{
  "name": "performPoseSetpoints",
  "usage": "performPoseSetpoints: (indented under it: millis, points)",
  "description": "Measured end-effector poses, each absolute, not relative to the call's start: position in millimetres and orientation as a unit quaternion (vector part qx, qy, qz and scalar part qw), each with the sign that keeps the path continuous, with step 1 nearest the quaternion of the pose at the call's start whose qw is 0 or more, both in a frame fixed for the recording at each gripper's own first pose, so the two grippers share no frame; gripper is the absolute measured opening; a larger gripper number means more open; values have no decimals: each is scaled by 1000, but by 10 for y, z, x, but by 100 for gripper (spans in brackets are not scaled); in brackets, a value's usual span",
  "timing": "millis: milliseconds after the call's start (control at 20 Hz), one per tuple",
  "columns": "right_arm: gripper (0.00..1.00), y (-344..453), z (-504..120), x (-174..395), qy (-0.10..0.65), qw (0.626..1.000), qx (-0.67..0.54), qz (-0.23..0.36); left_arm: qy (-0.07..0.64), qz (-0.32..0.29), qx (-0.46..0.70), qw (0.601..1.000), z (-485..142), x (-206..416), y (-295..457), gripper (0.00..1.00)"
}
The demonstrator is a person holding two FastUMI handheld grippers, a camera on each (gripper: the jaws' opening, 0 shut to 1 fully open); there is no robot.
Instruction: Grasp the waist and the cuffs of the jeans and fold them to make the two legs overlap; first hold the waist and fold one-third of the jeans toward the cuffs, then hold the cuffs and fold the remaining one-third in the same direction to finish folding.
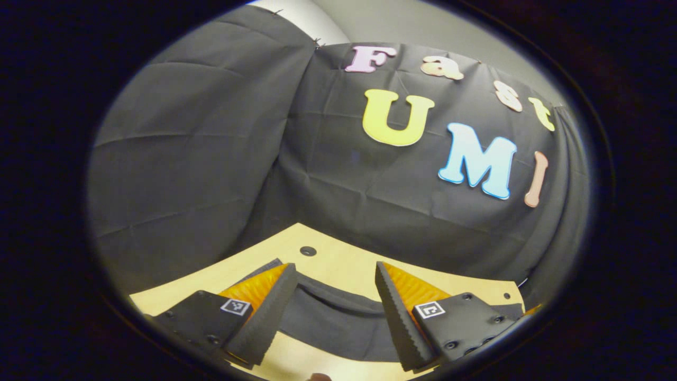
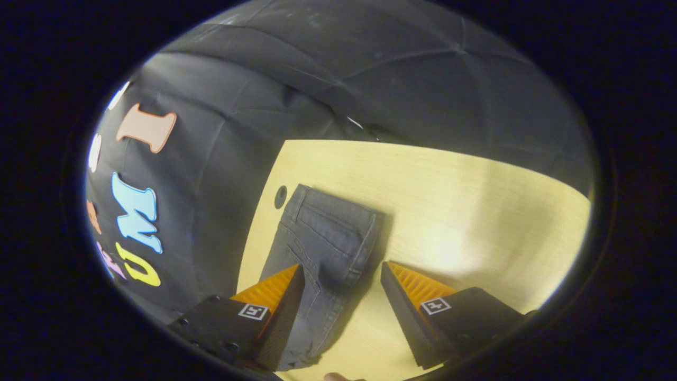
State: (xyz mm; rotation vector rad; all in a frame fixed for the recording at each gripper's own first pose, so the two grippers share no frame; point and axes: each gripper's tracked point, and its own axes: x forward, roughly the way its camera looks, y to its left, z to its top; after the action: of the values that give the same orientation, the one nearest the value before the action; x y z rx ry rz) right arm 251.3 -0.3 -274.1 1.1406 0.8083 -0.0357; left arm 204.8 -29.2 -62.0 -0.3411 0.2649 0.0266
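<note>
Dark grey jeans [image 2: 322,248] lie flat on the pale wooden table [image 2: 465,211], the two legs one on top of the other, waistband at the far end. In the right gripper view my right gripper [image 2: 342,275] hovers open above the hip part, nothing between its fingers. In the left gripper view the jeans [image 1: 333,320] show as a dark curved strip with a hem-like edge. My left gripper [image 1: 334,272] stands open over that edge, nothing held.
The black cloth wall [image 1: 211,159] rises right behind the table's far edge [image 1: 328,233]. A small round hole [image 1: 308,251] sits in the tabletop near the jeans. Bare wood spreads to the right of the jeans in the right gripper view.
</note>
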Motion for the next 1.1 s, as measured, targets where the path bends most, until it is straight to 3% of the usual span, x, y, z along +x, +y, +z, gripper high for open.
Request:
performPoseSetpoints:
  millis: [100, 200, 350, 400, 450, 500, 550, 650, 700, 850, 1000, 1050, 1100]
  points:
    - [87, 22, -2795, 2531, 373, 764, 525, -23, 128, 5, -164, 978, -598, 2002, -347, 96]
    - [72, 22, -2873, 2530, 375, 769, 517, -33, 127, -11, -161, 979, -566, 1970, -445, 97]
    - [36, 5, -2864, 2506, 368, 783, 501, -31, 122, -34, -158, 979, -514, 1978, -521, 96]
    - [33, -16, -2805, 2485, 363, 792, 490, -28, 120, -41, -158, 979, -499, 1982, -526, 100]
    - [27, -46, -2695, 2466, 351, 805, 477, -21, 120, -48, -158, 979, -500, 1990, -548, 96]
    - [30, -84, -2538, 2432, 332, 822, 462, -10, 121, -55, -159, 978, -495, 1998, -547, 96]
    - [24, -121, -2293, 2377, 301, 846, 439, 9, 123, -66, -164, 977, -486, 2006, -539, 96]
    - [24, -42, -1806, 2291, 246, 872, 420, 48, 125, -78, -174, 973, -489, 2004, -510, 96]
    - [24, 29, -1624, 2253, 226, 878, 417, 61, 126, -83, -181, 972, -484, 2006, -498, 100]
    - [24, 235, -1192, 2034, 176, 900, 390, 87, 131, -93, -191, 968, -502, 2045, -459, 96]
    - [24, 711, -706, 1795, 127, 926, 332, 129, 134, -100, -196, 966, -524, 2099, -380, 96]
    - [19, 923, -574, 1718, 112, 933, 309, 145, 135, -102, -199, 965, -538, 2119, -346, 96]
    - [24, 1336, -386, 1571, 89, 943, 269, 172, 139, -106, -206, 963, -593, 2136, -248, 96]
